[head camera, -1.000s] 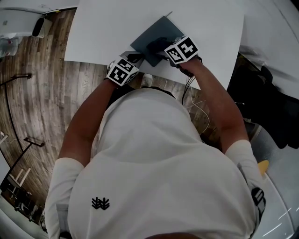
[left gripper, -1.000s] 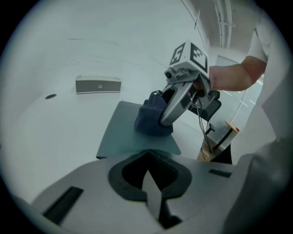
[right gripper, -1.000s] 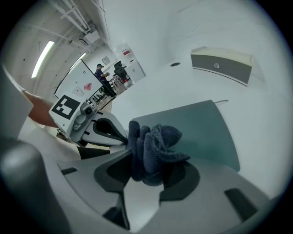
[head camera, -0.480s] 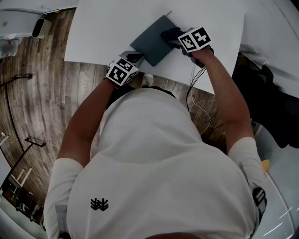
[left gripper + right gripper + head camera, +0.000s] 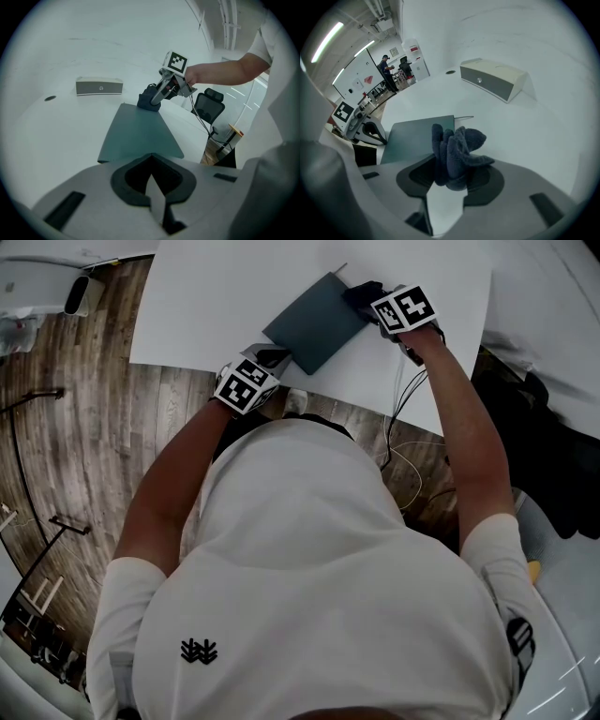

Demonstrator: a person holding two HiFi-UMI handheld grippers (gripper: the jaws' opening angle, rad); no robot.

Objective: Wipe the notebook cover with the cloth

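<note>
Notebook (image 5: 316, 322) lies with long axis near-left to far-right, toward cloth (image 5: 361, 294).

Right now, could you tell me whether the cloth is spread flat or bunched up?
Bunched up: the cloth sits crumpled in folds between the right gripper's jaws, not spread flat.

Your scene is lit bright and even from overhead; ceiling strips (image 5: 328, 40) glow in the right gripper view. The white worktop (image 5: 216, 296) washes pale, with faint shadows. Both gripper views bend hard and go black at the corners; the left tongs (image 5: 153, 161) and right tongs (image 5: 447, 173) sit soft, close to the lens.
</note>
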